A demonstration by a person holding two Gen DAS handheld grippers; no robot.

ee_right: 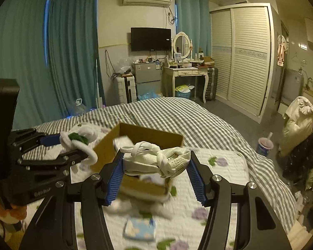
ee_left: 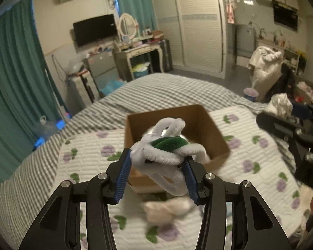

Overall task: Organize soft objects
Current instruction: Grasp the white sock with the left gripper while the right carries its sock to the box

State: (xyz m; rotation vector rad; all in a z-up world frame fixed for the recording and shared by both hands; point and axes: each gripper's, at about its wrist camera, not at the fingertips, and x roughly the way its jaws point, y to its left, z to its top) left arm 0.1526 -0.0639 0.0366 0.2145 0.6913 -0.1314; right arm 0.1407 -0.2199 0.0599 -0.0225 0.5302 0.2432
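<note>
My left gripper (ee_left: pixel 157 162) is shut on a white and green fuzzy toy (ee_left: pixel 167 148) and holds it just above the near side of an open cardboard box (ee_left: pixel 200 116) on the bed. My right gripper (ee_right: pixel 155 160) is shut on a white knotted cloth bundle (ee_right: pixel 156 159) above the same box (ee_right: pixel 150 134). The left gripper with its toy (ee_right: pixel 77 138) shows at the left of the right wrist view. The right gripper's body (ee_left: pixel 292 133) shows at the right of the left wrist view. Something white lies inside the box (ee_right: pixel 122 140).
A white quilt with purple flowers (ee_left: pixel 250 145) covers the grey striped bed (ee_right: pixel 177 112). A cream soft item (ee_left: pixel 167 208) and a light blue cloth (ee_right: pixel 139 228) lie on the quilt near me. A desk, fridge and wardrobe stand beyond the bed.
</note>
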